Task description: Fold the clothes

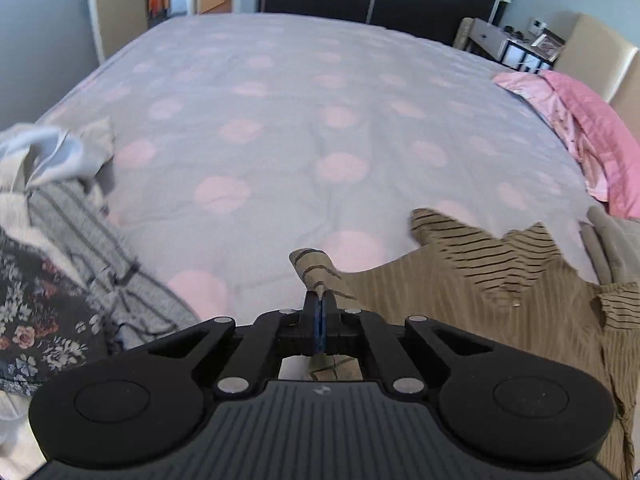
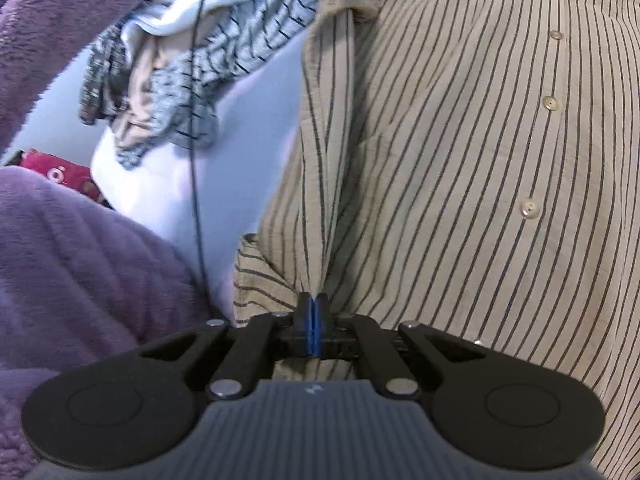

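Pinched between fully closed jaws, a corner of the striped shirt point(image 1: 500, 292) is held by the left gripper point(image 1: 320, 300), a small peak of tan cloth standing up at twelve o'clock just past the fingertips. From that pinch the shirt is seen to run away toward three o'clock in the left wrist view, sagging in loose folds above the dotted bedspread point(image 1: 280, 120). The right gripper point(image 2: 313, 304) is likewise shut tight on a gathered fold of the same shirt, and in its own view the cloth is drawn taut from the fingertips up toward twelve o'clock, with the button placket point(image 2: 549, 103) lying off at two o'clock. The long axis of the held edge is therefore judged to run between the two pinch points, so the coming move is judged to turn on the grippers being drawn apart along that line to spread the shirt flat. Neither hand is nearer; both are already on it. A pile of unfolded clothes point(image 1: 64, 216) is left at nine o'clock of the left gripper, well clear of the shirt.
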{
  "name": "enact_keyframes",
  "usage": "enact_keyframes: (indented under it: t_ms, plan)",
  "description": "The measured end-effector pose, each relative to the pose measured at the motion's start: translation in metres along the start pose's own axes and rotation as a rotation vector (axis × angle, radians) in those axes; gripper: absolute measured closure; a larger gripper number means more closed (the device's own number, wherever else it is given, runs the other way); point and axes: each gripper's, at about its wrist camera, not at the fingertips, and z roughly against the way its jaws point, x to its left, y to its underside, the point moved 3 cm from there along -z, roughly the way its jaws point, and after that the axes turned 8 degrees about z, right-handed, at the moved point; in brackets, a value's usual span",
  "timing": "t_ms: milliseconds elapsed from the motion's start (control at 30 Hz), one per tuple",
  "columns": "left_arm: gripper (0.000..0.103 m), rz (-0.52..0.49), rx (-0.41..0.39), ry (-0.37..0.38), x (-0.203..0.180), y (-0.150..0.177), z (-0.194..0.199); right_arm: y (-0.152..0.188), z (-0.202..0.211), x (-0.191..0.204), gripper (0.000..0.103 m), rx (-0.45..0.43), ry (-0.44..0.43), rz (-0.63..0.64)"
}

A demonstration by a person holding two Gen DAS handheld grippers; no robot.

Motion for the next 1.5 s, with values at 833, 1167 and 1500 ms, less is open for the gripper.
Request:
enact_keyframes:
  t_ms: [833, 1167, 1500]
  plan:
    - [0.103, -0.285, 0.084, -0.106, -0.191, 0.047, -0.066, 0.051, 0.035, -0.045, 0.102, 0.005, -0.088, -0.168]
    - [0.103, -0.205, 0.036, -0.190, -0.120, 0.027, -0.028, 0.037, 0.030, -0.015, 0.102, 0.009, -0.137, -0.064]
    - [0.103, -0.184, 0.014, -0.316, -0.061, 0.025, -0.031, 0.024, 0.001, -0.012, 0.102, 0.055, -0.177, -0.104]
